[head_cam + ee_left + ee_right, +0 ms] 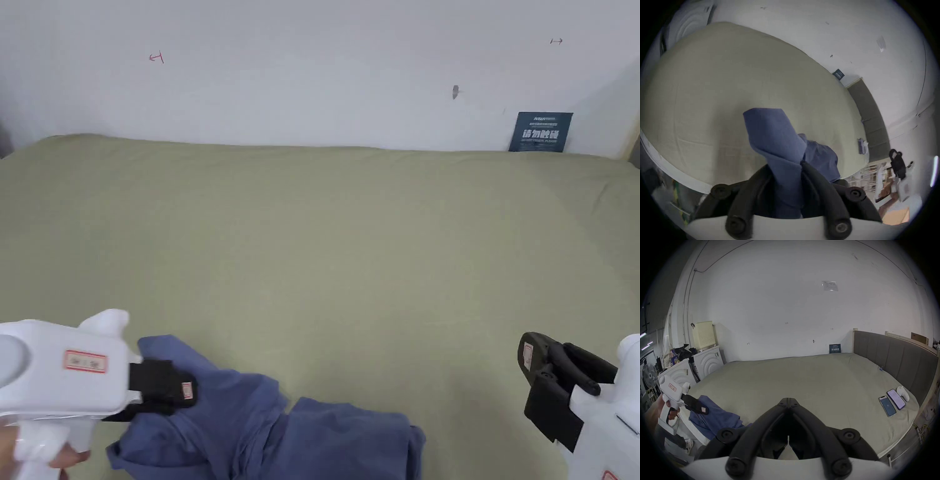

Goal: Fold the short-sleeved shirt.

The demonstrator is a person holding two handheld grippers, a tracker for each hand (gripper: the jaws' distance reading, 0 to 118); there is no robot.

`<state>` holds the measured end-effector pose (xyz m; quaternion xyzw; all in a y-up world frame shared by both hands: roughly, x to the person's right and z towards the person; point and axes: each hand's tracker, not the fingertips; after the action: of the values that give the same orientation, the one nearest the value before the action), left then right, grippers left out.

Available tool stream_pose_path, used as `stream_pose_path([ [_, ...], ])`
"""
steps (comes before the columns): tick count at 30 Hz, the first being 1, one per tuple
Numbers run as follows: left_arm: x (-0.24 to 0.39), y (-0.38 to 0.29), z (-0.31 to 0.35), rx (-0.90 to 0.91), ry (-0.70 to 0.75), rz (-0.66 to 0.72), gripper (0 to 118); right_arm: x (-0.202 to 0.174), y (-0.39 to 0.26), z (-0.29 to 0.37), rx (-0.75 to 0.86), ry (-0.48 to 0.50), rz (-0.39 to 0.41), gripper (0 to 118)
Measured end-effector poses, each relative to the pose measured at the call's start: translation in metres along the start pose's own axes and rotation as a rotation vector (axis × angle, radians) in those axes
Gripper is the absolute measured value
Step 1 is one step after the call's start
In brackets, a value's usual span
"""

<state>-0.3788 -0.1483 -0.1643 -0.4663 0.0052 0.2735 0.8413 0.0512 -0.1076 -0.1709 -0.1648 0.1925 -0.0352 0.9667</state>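
A crumpled blue short-sleeved shirt [281,431] lies at the near edge of the green bed [325,250]. My left gripper [181,390] is shut on a fold of the shirt [778,146], which rises up between its black jaws in the left gripper view. From the right gripper view the same left gripper [702,409] grips the shirt [716,417] at the bed's near left. My right gripper [788,400] is shut with nothing in it and hovers over the bed's near right side [531,359], well apart from the shirt.
Two phones [892,402] and a small white device [903,393] lie near the grey headboard [899,356] on the right. A white wall [312,69] runs behind the bed with a dark sign [541,132]. White appliances [708,360] stand left of the bed.
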Motion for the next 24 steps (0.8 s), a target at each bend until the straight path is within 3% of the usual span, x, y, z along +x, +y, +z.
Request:
stream_pose_path([
  [9, 0.126, -0.030, -0.088, -0.084, 0.169, -0.267, 13, 0.014, 0.003, 0.021, 0.028, -0.040, -0.011, 1],
  [13, 0.158, -0.057, -0.141, -0.109, 0.159, -0.275, 15, 0.021, 0.001, 0.023, 0.034, -0.047, -0.041, 1],
  [14, 0.163, -0.063, -0.156, -0.101, 0.117, -0.294, 36, 0.023, 0.000, 0.023, 0.029, -0.049, -0.044, 1],
  [15, 0.172, -0.073, -0.160, -0.099, 0.052, -0.290, 89, 0.025, 0.000, 0.023, 0.023, -0.050, -0.044, 1],
  [16, 0.175, -0.077, -0.169, -0.131, 0.030, -0.292, 118, 0.026, 0.000, 0.024, 0.016, -0.056, -0.042, 1],
  [18, 0.172, -0.080, -0.173, -0.077, -0.009, -0.224, 110, 0.029, -0.001, 0.026, 0.015, -0.067, -0.040, 1],
  [21, 0.153, -0.060, -0.156, -0.068, -0.055, -0.142, 106, 0.032, -0.003, 0.027, 0.014, -0.076, -0.051, 1],
  [22, 0.146, -0.057, -0.147, -0.069, -0.072, -0.133, 99, 0.033, -0.004, 0.026, 0.014, -0.077, -0.056, 1],
  [23, 0.139, -0.053, -0.138, -0.061, -0.101, -0.129, 86, 0.033, -0.005, 0.024, 0.010, -0.076, -0.060, 1],
  [24, 0.131, -0.051, -0.130, -0.046, -0.123, -0.118, 61, 0.033, -0.007, 0.021, 0.004, -0.072, -0.061, 1],
])
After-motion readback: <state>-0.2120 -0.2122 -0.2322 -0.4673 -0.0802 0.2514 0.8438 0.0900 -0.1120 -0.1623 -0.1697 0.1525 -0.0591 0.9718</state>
